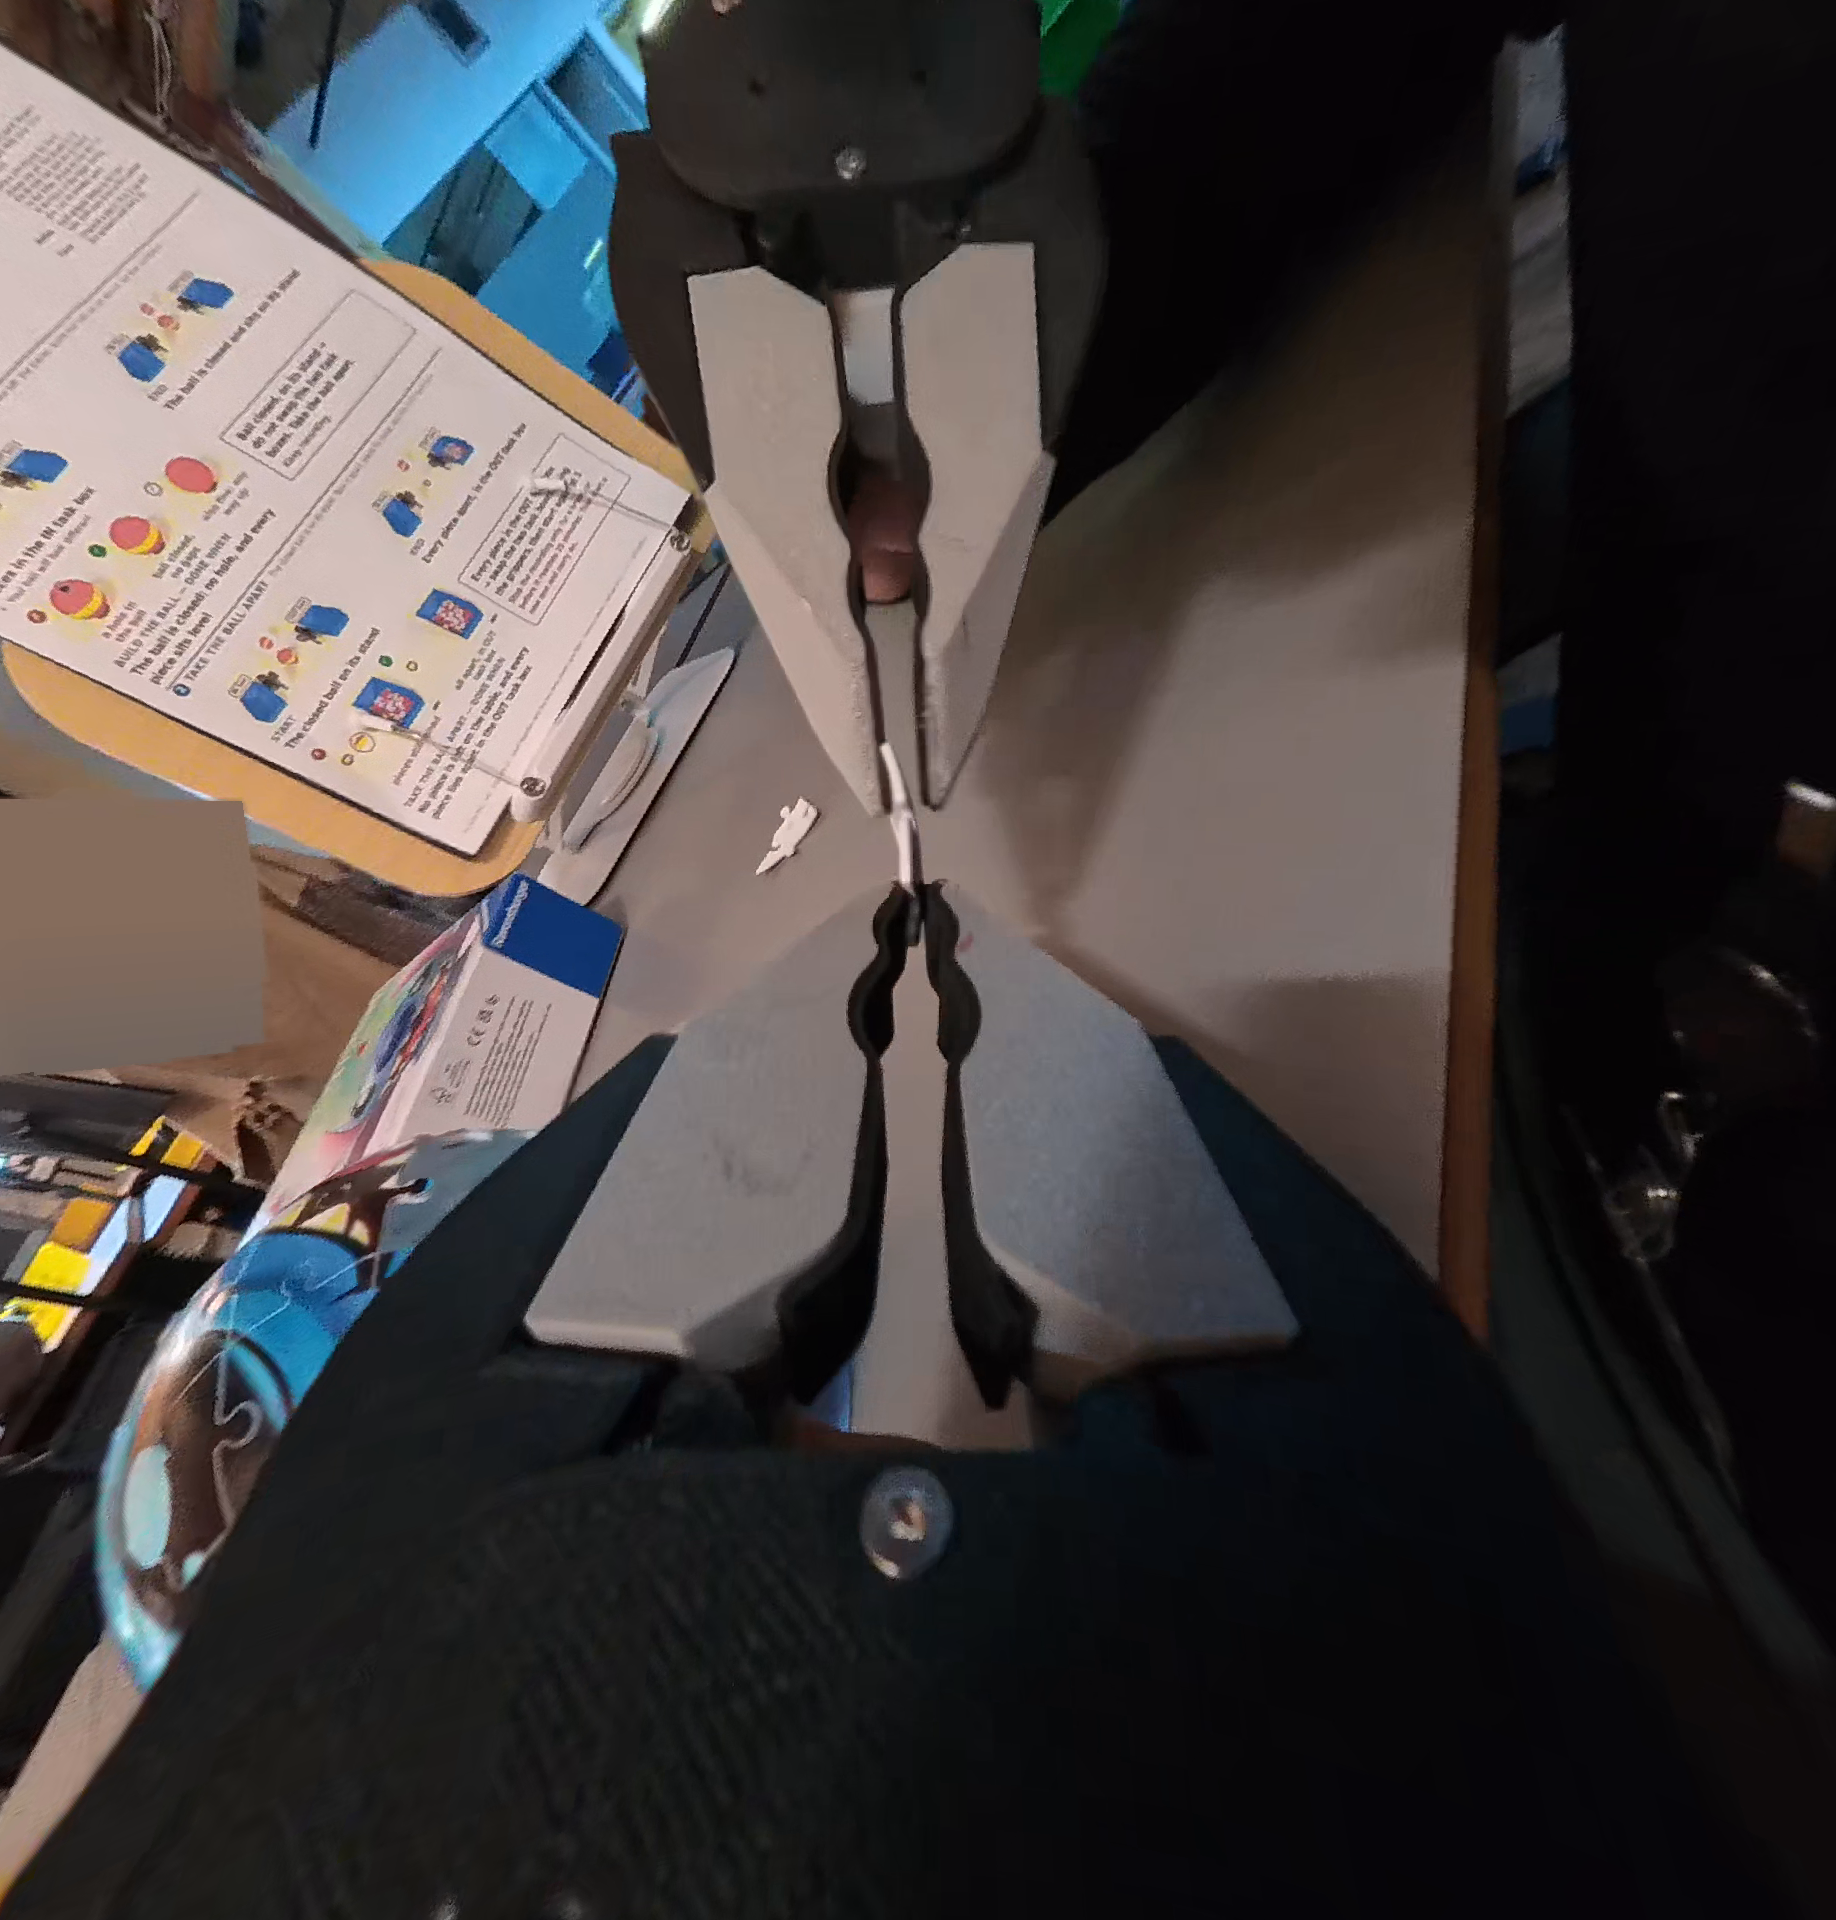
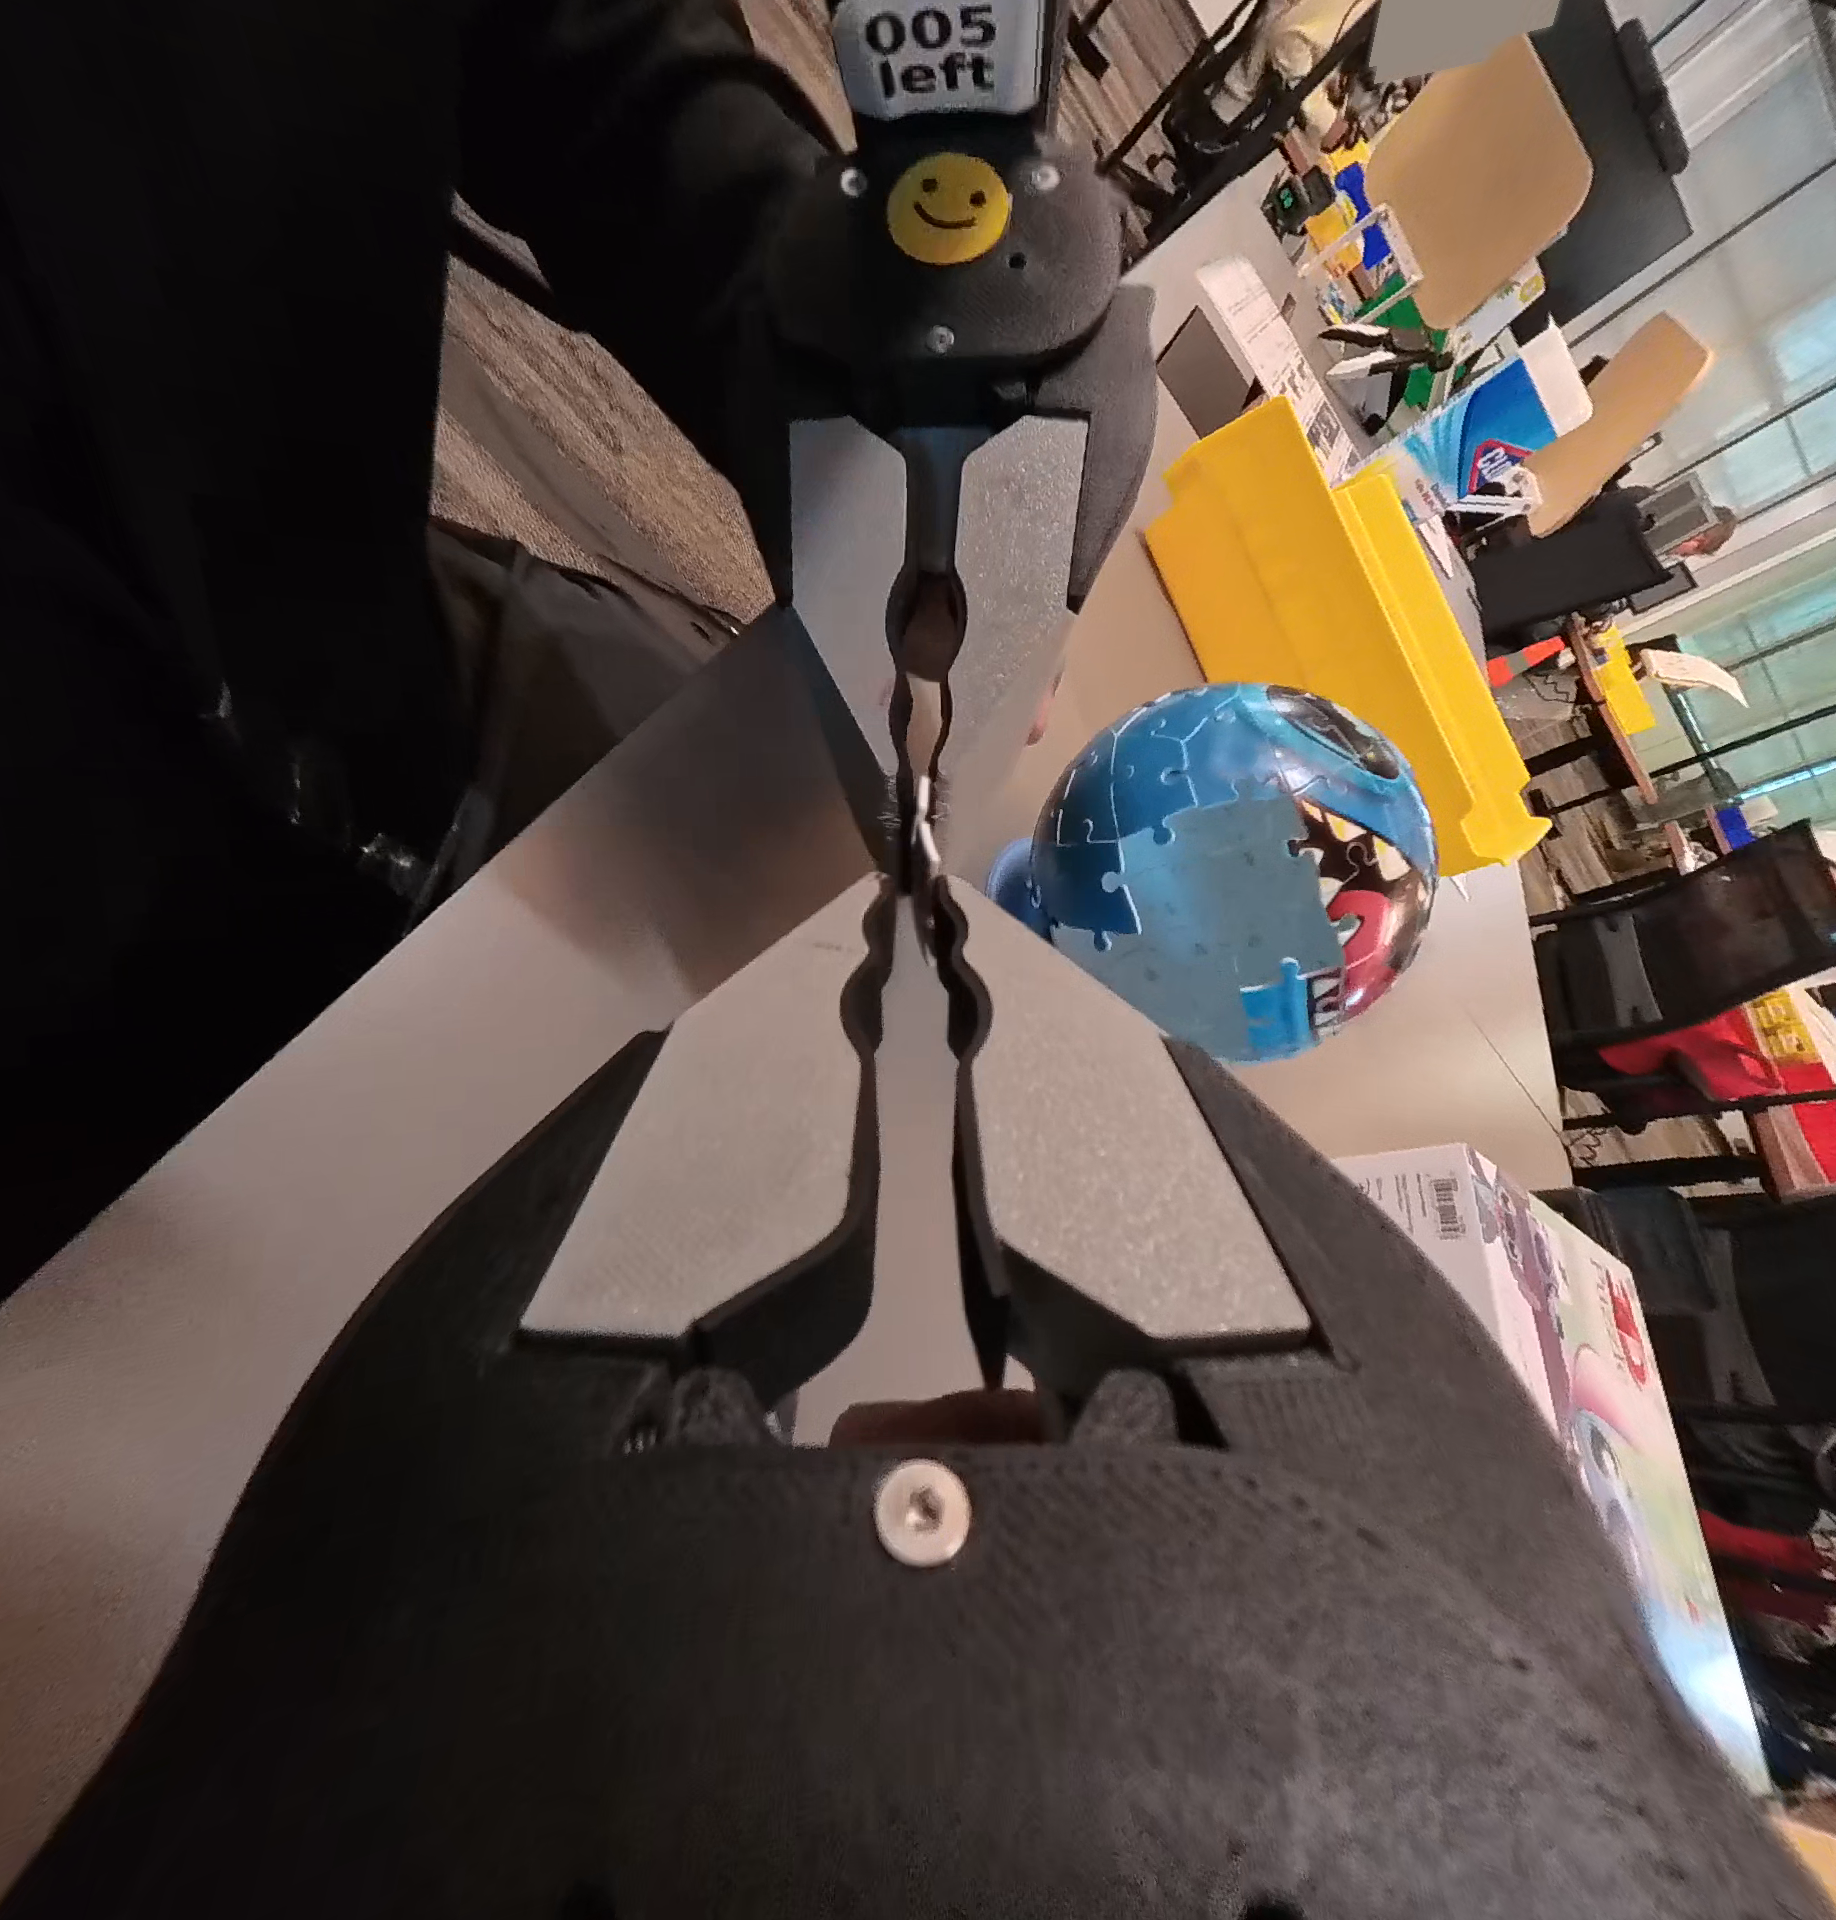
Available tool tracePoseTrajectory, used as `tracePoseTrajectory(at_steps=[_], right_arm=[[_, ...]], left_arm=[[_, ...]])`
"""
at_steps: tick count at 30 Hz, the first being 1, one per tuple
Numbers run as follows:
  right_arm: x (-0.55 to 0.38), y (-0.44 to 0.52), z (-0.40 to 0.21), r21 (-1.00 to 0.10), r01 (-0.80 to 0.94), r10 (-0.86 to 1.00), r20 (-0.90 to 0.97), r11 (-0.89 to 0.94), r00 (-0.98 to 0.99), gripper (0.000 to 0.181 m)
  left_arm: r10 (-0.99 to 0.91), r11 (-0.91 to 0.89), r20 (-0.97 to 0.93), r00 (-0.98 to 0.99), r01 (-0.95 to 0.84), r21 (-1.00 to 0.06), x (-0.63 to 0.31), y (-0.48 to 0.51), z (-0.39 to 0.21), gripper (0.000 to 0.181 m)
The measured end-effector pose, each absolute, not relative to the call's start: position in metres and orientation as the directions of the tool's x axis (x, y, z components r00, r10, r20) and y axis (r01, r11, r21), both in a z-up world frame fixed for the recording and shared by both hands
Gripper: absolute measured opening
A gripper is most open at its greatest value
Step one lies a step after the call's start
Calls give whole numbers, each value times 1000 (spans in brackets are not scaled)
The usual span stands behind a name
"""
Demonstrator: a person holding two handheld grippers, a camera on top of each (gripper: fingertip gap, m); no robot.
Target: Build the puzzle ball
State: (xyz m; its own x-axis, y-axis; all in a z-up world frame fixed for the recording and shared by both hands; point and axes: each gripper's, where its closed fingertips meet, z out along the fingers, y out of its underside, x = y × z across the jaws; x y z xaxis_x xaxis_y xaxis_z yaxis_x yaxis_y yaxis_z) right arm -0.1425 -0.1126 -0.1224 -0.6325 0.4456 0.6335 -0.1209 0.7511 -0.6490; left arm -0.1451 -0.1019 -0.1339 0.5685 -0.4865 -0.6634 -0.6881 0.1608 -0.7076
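Observation:
The blue puzzle ball [image 2: 1184, 831] sits on a blue stand [image 2: 1009, 871] on the grey table, with a patch of pieces out that shows its grey inside. It also shows at the lower left of the left wrist view [image 1: 218, 1403]. My two grippers meet tip to tip above the table. A thin white puzzle piece [image 1: 901, 805] stands edge-on between them. My left gripper [image 1: 916, 902] is shut on its near end and my right gripper [image 1: 901, 795] on its far end. In the right wrist view the piece [image 2: 926, 821] spans from my right gripper [image 2: 919, 902] to my left gripper [image 2: 919, 826].
A small white bit [image 1: 789, 831] lies on the table [image 1: 1257, 727] beside the tips. An instruction sheet on a clipboard [image 1: 270, 468] and the puzzle box [image 1: 498, 1018] stand to the left. Yellow bins [image 2: 1309, 603] stand behind the ball. The table's wooden edge [image 1: 1470, 727] runs on the right. Both grippers' tips are close together, under 4 cm apart.

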Motion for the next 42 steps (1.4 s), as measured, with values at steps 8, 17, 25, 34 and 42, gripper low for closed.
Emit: tracePoseTrajectory(at_steps=[8,17,25,34,42], right_arm=[[-162,-90,-135,-584,42,468,603,811,-646,0],[-163,-95,-132,-585,68,485,596,808,-640,0],[-151,-107,-128,-652,-6,458,538,758,-708,7],[-147,-109,-127,-645,-33,439,556,763,-706,11],[-149,-104,-130,-657,-24,455,547,753,-703,12]], left_arm=[[-466,123,-588,661,-609,-783,-159,-94,-126,17],[-431,99,-711,555,-754,-649,-161,-85,-137,0],[-496,161,-646,580,-670,-725,-153,-96,-132,0],[-508,177,-645,571,-663,-727,-151,-99,-132,0],[-513,196,-616,597,-617,-762,-150,-105,-124,0]])
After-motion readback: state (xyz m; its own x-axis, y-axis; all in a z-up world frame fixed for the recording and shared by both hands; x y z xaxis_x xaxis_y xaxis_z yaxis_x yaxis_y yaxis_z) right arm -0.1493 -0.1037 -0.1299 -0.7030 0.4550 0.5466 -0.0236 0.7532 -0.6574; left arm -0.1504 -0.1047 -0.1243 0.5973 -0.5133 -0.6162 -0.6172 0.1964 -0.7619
